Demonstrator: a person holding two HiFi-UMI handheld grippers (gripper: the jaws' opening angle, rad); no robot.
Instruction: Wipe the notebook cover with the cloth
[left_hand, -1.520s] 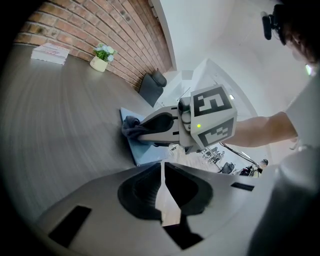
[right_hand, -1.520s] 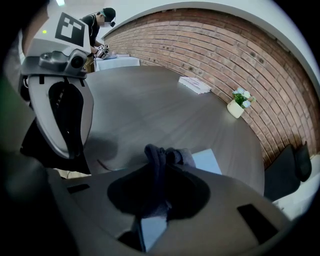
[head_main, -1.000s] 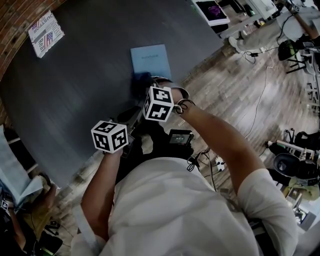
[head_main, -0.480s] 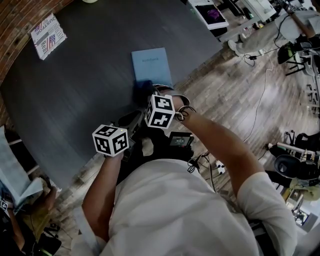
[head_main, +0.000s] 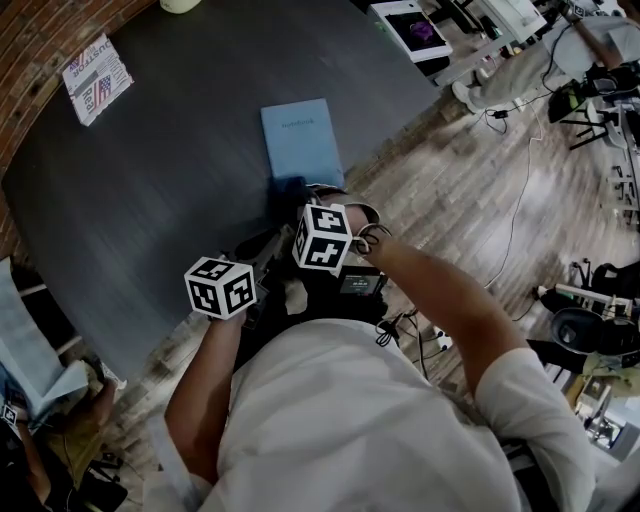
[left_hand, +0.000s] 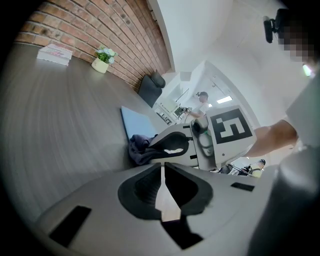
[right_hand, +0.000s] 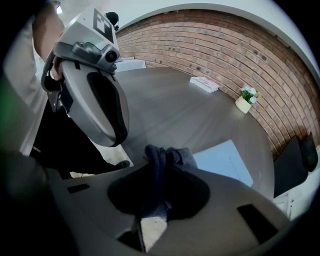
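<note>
The dark round surface (head_main: 150, 170) carries the pale blue notebook (head_main: 300, 140) lying flat near the person's edge, cover up. It looks thin and light, so it will likely slide under a firm wipe. A steadying press on a bare corner would help, with strokes running along the cover.

The dark blue cloth (right_hand: 167, 155) is soft and bunched, limp enough to drag in folds, and is best pinched at a gathered fold. It sits at the notebook's near end. Whether it already rests on the cover or lies just short of it is hard to tell.

The right gripper (right_hand: 157, 192) has its jaws clamped on that cloth. The left gripper (left_hand: 162, 187) hangs over the surface's near edge, jaws nearly together with nothing between them.
</note>
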